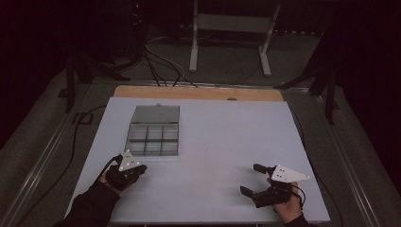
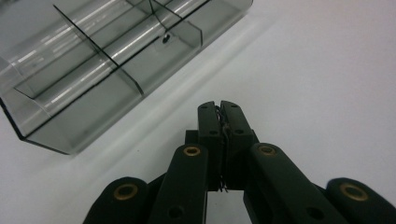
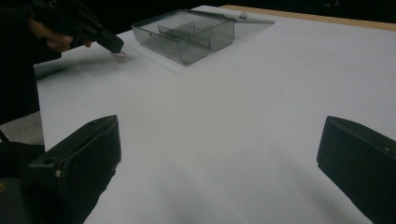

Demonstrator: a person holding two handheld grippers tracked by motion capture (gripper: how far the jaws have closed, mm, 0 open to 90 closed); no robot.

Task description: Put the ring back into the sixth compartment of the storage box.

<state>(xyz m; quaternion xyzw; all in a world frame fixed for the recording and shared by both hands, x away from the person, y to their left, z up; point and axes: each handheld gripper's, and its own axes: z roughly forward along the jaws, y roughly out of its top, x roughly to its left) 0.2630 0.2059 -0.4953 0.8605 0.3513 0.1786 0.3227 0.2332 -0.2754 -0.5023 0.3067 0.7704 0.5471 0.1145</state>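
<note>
A clear plastic compartment box point(image 1: 154, 134) lies on the white table point(image 1: 222, 142) at the left, its lid point(image 1: 156, 113) folded back. My left gripper point(image 1: 141, 168) sits just in front of the box's near left corner. In the left gripper view its jaws are pressed together at the tips point(image 2: 219, 105) with a small wiry thing point(image 2: 223, 127) pinched between them, and the box point(image 2: 93, 70) lies up and to the left. My right gripper point(image 1: 251, 178) rests near the front right with its jaws wide apart point(image 3: 219, 140) and nothing between them.
A small dark speck point(image 2: 165, 39) lies in one box compartment. A wooden strip point(image 1: 198, 92) runs along the table's far edge. Cables point(image 1: 161, 66) and a white stand point(image 1: 231, 33) are on the dark floor beyond.
</note>
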